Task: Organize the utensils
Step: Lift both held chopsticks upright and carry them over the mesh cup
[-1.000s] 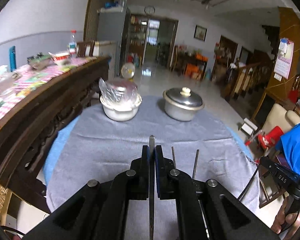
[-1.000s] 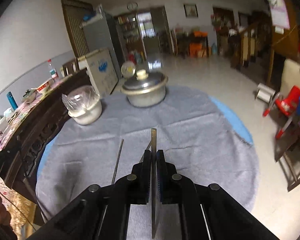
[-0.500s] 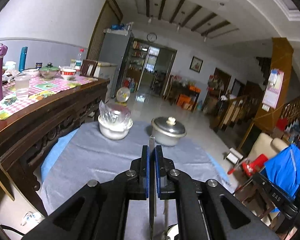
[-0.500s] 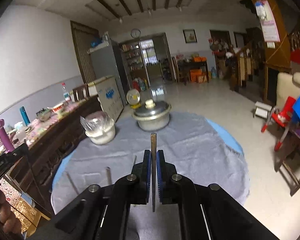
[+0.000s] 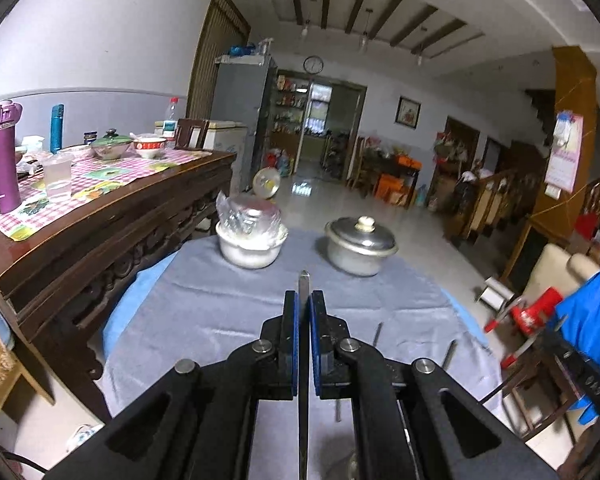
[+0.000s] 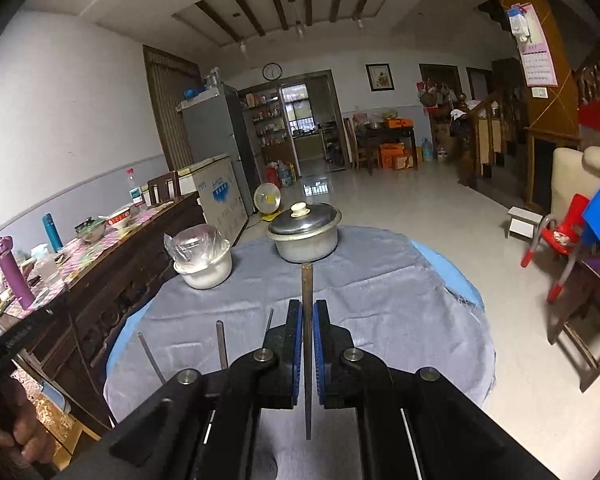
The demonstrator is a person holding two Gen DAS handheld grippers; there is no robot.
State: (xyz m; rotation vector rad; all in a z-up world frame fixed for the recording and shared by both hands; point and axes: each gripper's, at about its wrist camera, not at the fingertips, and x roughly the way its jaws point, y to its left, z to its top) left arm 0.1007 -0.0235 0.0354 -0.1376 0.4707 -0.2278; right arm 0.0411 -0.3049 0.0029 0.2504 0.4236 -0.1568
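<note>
- Between the blue-padded black fingers [image 5: 290, 344] of the left gripper [image 5: 304, 300] sits a flat grey metal utensil handle [image 5: 303, 360], clenched edge-on, its rounded tip poking just past the fingertips.
- Between the blue pads of the right gripper [image 6: 307, 308] a thin brownish metal rod-like utensil [image 6: 307, 340] is pinched tight; its blunt end stands above the fingertips and its lower end hangs between the black arms.
- Beside the right gripper, to its left in the right wrist view, three more thin metal utensil handles [image 6: 221, 344] stick up from below, their lower ends hidden behind the gripper body.
- In the left wrist view two such thin handles [image 5: 376, 334] show just right of the left gripper.
- Both grippers hover over a round table covered with a grey cloth [image 5: 204, 304] laid on a blue underlayer.
- At the far side of the cloth stand a white bowl covered with clear plastic wrap [image 5: 250, 236] and, well apart to its right, a lidded aluminium pot with a cream knob [image 5: 360, 246].
- Left of the table runs a dark carved wooden sideboard [image 5: 100, 232] with a pink checked cloth, bowls and a purple bottle [image 5: 5, 160].
- A person's hand [image 6: 16, 432] grips a black handle at the lower left of the right wrist view.
</note>
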